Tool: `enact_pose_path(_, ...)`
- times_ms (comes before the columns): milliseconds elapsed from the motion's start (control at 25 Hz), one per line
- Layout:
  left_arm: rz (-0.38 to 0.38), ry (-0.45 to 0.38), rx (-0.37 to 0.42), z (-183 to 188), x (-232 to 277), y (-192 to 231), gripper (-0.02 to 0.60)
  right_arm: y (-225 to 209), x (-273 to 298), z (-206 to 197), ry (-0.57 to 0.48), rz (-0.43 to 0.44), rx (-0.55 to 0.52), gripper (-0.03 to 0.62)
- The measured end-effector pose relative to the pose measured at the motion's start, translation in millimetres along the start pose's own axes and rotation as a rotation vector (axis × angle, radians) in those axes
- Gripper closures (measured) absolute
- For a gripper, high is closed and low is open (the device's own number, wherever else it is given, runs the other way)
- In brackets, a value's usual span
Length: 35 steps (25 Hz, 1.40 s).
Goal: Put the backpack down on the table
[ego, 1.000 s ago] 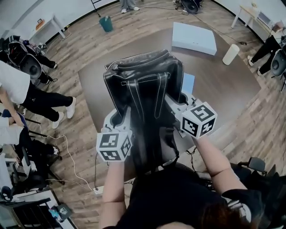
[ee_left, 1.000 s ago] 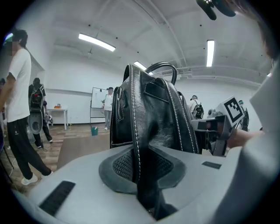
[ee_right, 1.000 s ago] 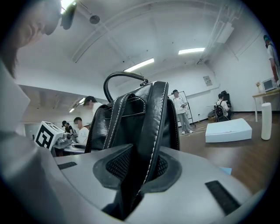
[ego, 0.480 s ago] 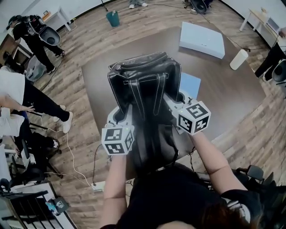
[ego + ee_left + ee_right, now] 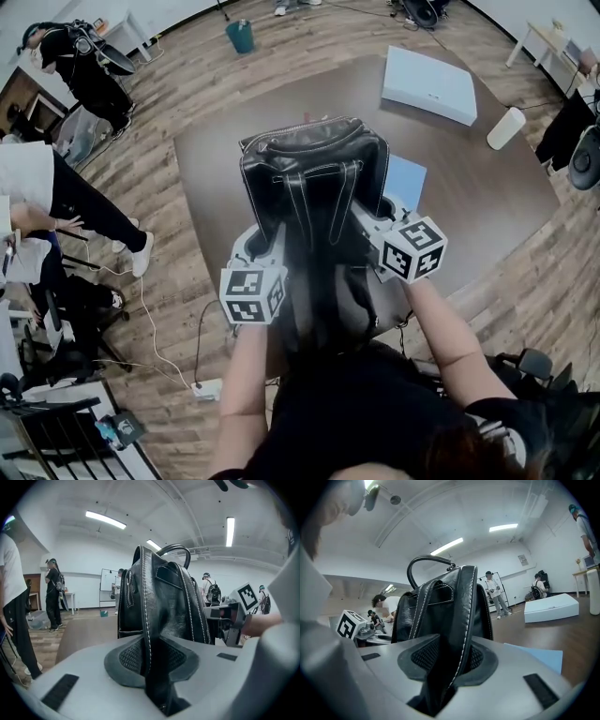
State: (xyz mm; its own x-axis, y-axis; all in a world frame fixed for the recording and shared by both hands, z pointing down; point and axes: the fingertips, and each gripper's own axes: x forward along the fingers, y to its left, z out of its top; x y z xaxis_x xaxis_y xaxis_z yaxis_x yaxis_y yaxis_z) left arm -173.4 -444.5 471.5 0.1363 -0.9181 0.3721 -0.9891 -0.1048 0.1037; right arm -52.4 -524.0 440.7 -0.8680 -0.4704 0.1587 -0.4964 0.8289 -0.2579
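Observation:
A black leather backpack (image 5: 314, 187) stands upright over the near part of the dark brown table (image 5: 469, 197), its top handle up. My left gripper (image 5: 270, 242) pinches the left shoulder strap (image 5: 149, 620), and its jaws are opening with the strap still between the pads. My right gripper (image 5: 368, 214) pinches the right shoulder strap (image 5: 461, 620), its jaws also opening around it. In the left gripper view the left gripper (image 5: 152, 651) shows the strap filling its gap. The right gripper (image 5: 446, 660) shows the same. I cannot see whether the bag's base touches the table.
A flat white box (image 5: 429, 84) lies at the table's far side, with a white cylinder (image 5: 506, 127) beyond the right edge. A light blue sheet (image 5: 406, 180) lies right of the bag. People stand at the left (image 5: 56, 187); a teal bin (image 5: 240, 36) is on the floor.
Both grippers and the backpack have sunk toward the table, and the bag looks smaller and lower in the head view. The straps stay between both pairs of jaws.

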Motion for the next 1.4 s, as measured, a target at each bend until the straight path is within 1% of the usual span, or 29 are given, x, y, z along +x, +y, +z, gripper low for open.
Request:
enact_pose_path(120, -0.005, 0.006, 0.002, -0.7, 2.4, 0.6, 0.495, -2.9, 0.0, -0.5, 0.004, 0.002, 0.0, 0.469)
enact_pose_path(280, -0.005, 0.017, -0.026, -4.5, 3.2, 4.9, 0.465, -3.4, -0.7, -1.7, 0.026, 0.005, 0.004, 0.45)
enact_pose_path(520, -0.013, 0.032, -0.024, -3.9, 1.6, 6.9, 0.452, -6.0, -5.9, 2.8, 0.05, -0.014, -0.006, 0.384)
enact_pose_path(680, -0.025, 0.049, -0.025, -8.0, -1.5, 5.5, 0.442, -9.3, -17.5, 8.2, 0.033, -0.039, 0.001, 0.353)
enact_pose_path(760, -0.033, 0.057, -0.023, -8.0, -3.2, 5.1, 0.437, -9.5, -23.8, 14.4, 0.016, -0.057, -0.006, 0.35)
enact_pose_path(920, -0.032, 0.052, -0.015, -4.4, -10.4, 6.4, 0.397, -5.5, -36.9, 25.4, -0.009, -0.091, -0.026, 0.351)
enact_pose_path(1120, -0.049, 0.048, -0.004, -4.7, -21.1, 2.7, 0.387, 0.4, -57.0, 30.7, -0.037, -0.148, -0.039, 0.353)
enact_pose_path(1400, -0.041, 0.001, -0.016, -1.7, -42.6, 6.2, 0.388, 12.4, -83.6, 25.1, -0.056, -0.219, -0.035, 0.366)
